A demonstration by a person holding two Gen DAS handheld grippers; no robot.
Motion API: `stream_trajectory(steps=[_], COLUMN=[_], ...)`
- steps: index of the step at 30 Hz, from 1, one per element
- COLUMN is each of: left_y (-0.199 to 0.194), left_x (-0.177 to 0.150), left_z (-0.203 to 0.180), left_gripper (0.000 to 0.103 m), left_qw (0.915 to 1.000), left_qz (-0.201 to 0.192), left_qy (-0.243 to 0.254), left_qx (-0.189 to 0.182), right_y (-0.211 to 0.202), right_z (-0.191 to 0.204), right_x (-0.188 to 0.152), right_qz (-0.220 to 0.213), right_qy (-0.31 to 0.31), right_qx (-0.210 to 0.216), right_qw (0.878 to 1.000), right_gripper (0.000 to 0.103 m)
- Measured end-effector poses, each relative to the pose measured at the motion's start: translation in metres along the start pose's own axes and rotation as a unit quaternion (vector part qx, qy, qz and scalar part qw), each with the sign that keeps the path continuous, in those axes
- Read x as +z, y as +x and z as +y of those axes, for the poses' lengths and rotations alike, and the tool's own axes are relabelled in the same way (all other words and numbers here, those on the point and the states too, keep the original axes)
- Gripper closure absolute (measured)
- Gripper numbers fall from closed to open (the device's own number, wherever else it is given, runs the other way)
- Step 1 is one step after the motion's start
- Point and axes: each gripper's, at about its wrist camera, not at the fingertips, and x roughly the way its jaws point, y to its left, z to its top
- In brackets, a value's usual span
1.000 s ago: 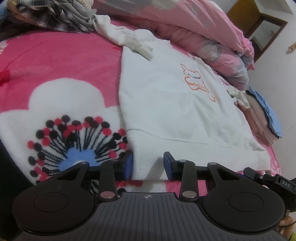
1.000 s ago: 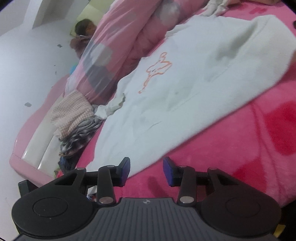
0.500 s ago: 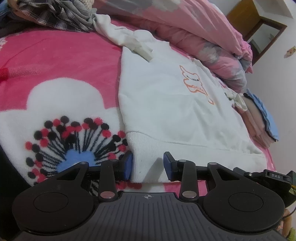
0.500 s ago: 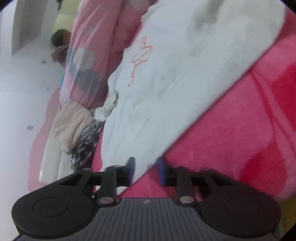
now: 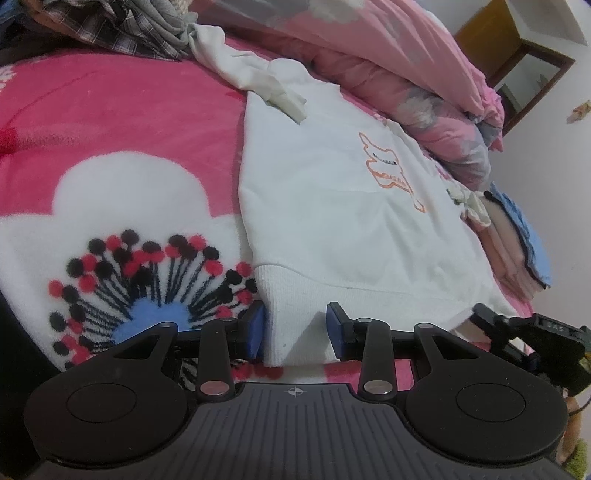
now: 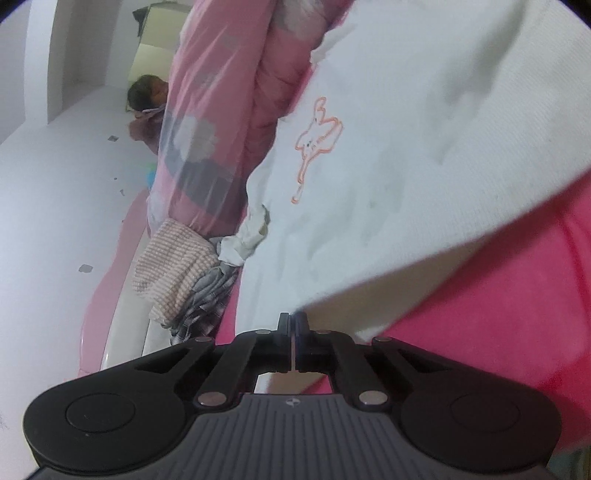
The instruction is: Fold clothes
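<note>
A white sweatshirt (image 5: 332, 206) with an orange outline print lies flat on the pink floral blanket (image 5: 122, 122). Its ribbed hem faces me. My left gripper (image 5: 295, 328) stands open around the hem's left corner; the left pad (image 5: 255, 328) touches the fabric and the right pad (image 5: 337, 326) stands clear of it. In the right wrist view, the sweatshirt (image 6: 424, 155) runs away from my right gripper (image 6: 293, 325), whose jaws are pressed together on the hem's other corner. That gripper also shows as a black shape (image 5: 517, 328) at the hem's right end.
A rolled pink duvet (image 5: 388, 55) lies along the bed's far side. Crumpled plaid and grey clothes (image 5: 122, 26) are heaped at the far left. Folded pink and blue clothes (image 5: 517, 240) are stacked at the right. A person (image 6: 147, 99) sits beyond the bed.
My right gripper's jaws have closed on the sweatshirt's hem corner, and the wrist has rolled and moved closer in. The left gripper has stayed put.
</note>
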Motion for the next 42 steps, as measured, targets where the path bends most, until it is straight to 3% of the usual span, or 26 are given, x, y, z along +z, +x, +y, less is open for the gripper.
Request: stream_trajectory(steps=[13, 18, 21, 23, 27, 32, 35, 39, 42], left_y=[0.000, -0.003, -0.017, -0.028, -0.038, -0.009, 0.008, 0.015, 0.018], left_x=[0.003, 0.004, 0.006, 0.006, 0.000, -0.017, -0.024, -0.027, -0.026], left_z=[0.003, 0.002, -0.003, -0.011, -0.035, -0.071, -0.084, -0.090, -0.092], left_gripper=[0.068, 0.068, 0.066, 0.061, 0.058, 0.058, 0.058, 0.070, 0.080], left_qw=[1.0000, 0.9999, 0.9986, 0.9950, 0.9821, 0.9665, 0.9575, 0.9476, 0.9341], left_qz=[0.000, -0.001, -0.028, -0.058, -0.078, -0.011, -0.004, -0.028, -0.034], left_qy=[-0.004, 0.010, 0.041, 0.076, 0.171, 0.253, 0.288, 0.317, 0.350], left_qx=[-0.003, -0.003, 0.015, 0.029, 0.014, -0.040, -0.017, 0.030, 0.059], right_y=[0.008, 0.008, 0.010, 0.011, 0.012, 0.015, 0.016, 0.014, 0.012], right_z=[-0.024, -0.024, -0.027, -0.029, -0.025, -0.021, -0.019, -0.018, -0.021], right_x=[-0.005, -0.004, -0.002, -0.002, -0.003, 0.001, 0.004, 0.006, 0.006], right_qz=[0.037, 0.049, 0.055, 0.055, 0.043, 0.029, 0.024, 0.022, 0.022], right_qy=[0.069, 0.080, 0.092, 0.093, 0.074, 0.077, 0.078, 0.076, 0.079], right_qx=[0.005, 0.017, 0.017, 0.018, 0.028, 0.061, 0.074, 0.081, 0.080], right_qw=[0.997, 0.995, 0.994, 0.994, 0.996, 0.995, 0.994, 0.994, 0.993], right_gripper=[0.098, 0.085, 0.083, 0.084, 0.101, 0.101, 0.101, 0.101, 0.101])
